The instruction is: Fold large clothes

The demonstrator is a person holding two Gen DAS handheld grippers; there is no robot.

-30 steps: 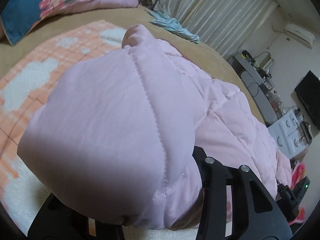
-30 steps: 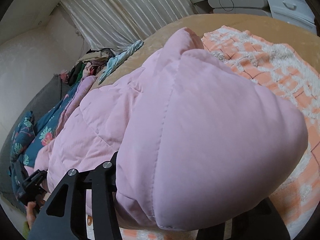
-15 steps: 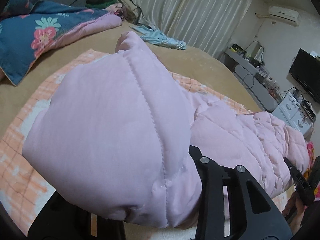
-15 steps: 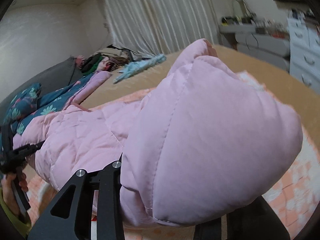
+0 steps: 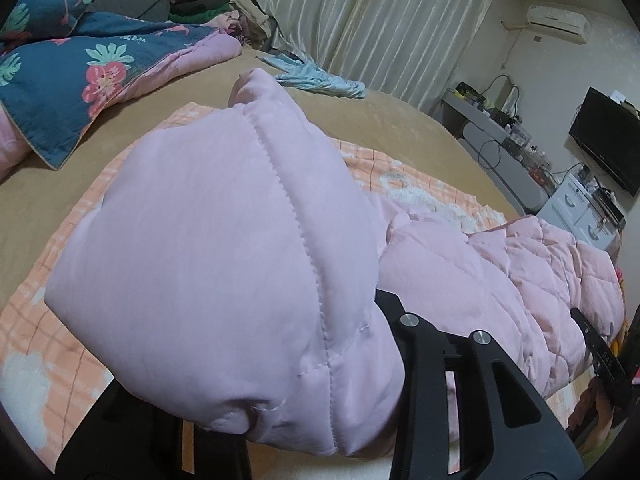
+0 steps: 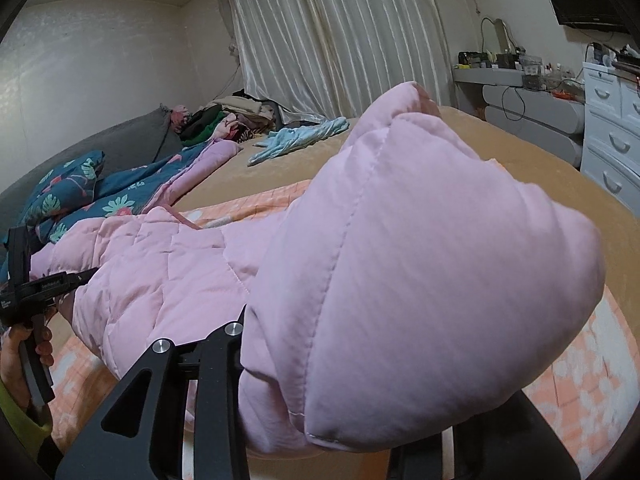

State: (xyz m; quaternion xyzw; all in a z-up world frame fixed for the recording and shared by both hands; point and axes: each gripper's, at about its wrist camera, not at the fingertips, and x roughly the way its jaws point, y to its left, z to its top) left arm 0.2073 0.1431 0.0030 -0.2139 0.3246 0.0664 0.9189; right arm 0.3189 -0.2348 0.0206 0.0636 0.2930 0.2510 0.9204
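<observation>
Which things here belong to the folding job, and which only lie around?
Belonging to the job:
pink padded jacket
left gripper, shut on it
right gripper, shut on it
orange checked blanket under it

Lying about:
floral quilt
light blue garment
clothes pile
television

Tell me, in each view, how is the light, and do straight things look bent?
Left wrist view: dim, soft indoor light; the pink jacket shows no glare; the curtain leans and bows.
Right wrist view: similar light; the dresser curves near the edge; dark corners.
</observation>
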